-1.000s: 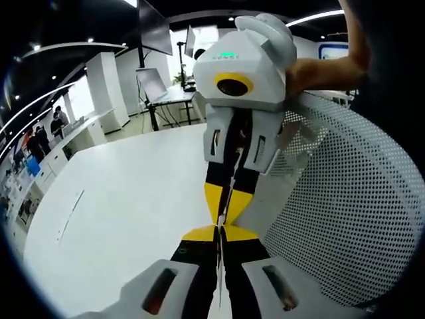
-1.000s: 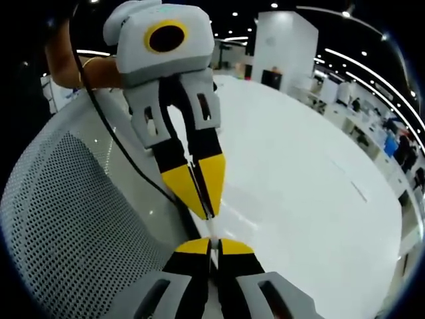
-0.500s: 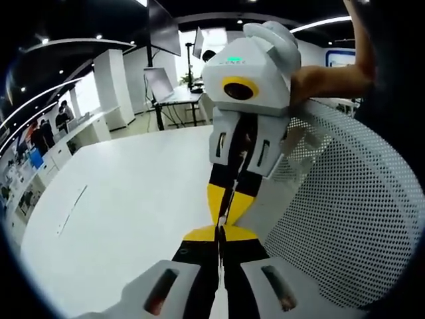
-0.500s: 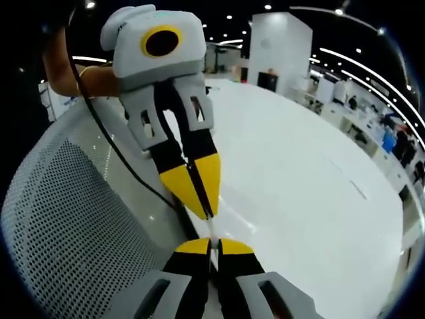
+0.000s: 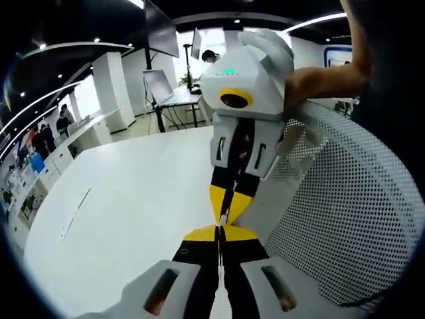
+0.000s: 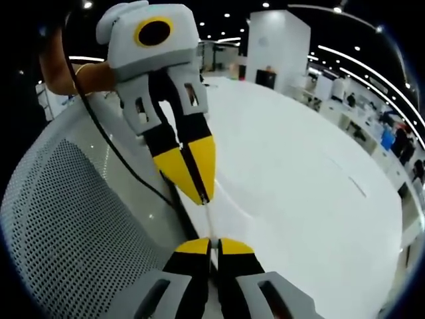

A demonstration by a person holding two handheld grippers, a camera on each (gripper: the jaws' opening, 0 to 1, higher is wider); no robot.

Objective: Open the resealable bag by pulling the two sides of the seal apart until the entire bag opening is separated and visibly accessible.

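one white table (image 5: 119, 199) | two grippers: left gripper (image 5: 220, 230), right gripper (image 6: 211, 243), jaws closed

Bright ceiling strip lights (image 5: 317, 17), glare on glossy white table (image 6: 292, 173); strong fisheye bending at edges, mild softness.

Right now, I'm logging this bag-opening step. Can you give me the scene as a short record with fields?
left gripper: jaws shut, facing the right one nearly tip to tip
right gripper: jaws shut
between the tips: thin pale strip, probably the bag's edge, apparently pinched by both
bag opening: too thin and clear to tell whether it is separated
surface: white table below the grippers
beside: perforated white chair back
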